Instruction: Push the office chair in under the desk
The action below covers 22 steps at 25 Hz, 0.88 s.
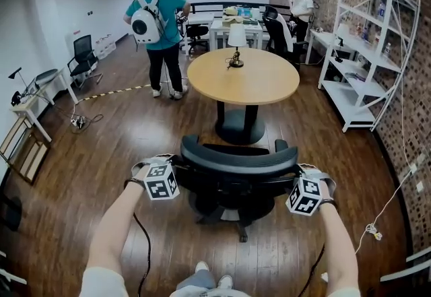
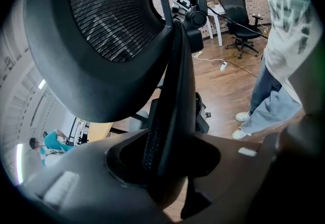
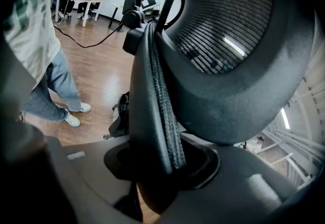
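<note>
As arms (image 1: 116, 225) reach forward, left tongs (image 1: 180, 173), right tongs (image 1: 288, 180) clamp chair (image 1: 236, 159).

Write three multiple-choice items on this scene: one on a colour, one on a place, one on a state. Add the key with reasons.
1. The chair is:
A. white
B. red
C. black

2. The lamp stands:
A. on the floor
B. on the table
C. on the chair's seat

3. The left gripper is:
A. shut on the edge of the chair's back
B. open, clear of the chair
C. holding the lamp

Key:
1 C: the head view shows the back and base all black.
2 B: its foot rests on the round wooden top, near the far edge.
3 A: the left gripper view shows the back's edge clamped between the jaws.
</note>
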Motion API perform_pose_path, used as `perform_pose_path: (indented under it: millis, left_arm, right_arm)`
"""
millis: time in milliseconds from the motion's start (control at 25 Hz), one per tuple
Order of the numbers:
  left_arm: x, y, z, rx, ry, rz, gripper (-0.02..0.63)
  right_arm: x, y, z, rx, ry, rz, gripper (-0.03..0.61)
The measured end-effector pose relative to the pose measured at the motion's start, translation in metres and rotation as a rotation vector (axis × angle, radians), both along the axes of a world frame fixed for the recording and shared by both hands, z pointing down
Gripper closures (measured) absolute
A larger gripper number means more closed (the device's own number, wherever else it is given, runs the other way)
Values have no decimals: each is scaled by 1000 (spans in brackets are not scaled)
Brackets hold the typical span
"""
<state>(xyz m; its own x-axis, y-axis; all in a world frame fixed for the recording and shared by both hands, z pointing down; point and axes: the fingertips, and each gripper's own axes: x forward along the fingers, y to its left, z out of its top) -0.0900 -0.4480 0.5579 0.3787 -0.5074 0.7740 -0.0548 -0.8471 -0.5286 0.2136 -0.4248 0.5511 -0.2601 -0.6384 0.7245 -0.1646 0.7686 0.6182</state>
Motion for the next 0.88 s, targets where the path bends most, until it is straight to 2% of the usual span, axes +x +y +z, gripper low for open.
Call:
perform_pose_path:
  millis: [880]
  left_arm:
    - [11,-180,-5,12,15,32,437]
  right_arm:
    - [11,-171,-4,-8,13,55,420]
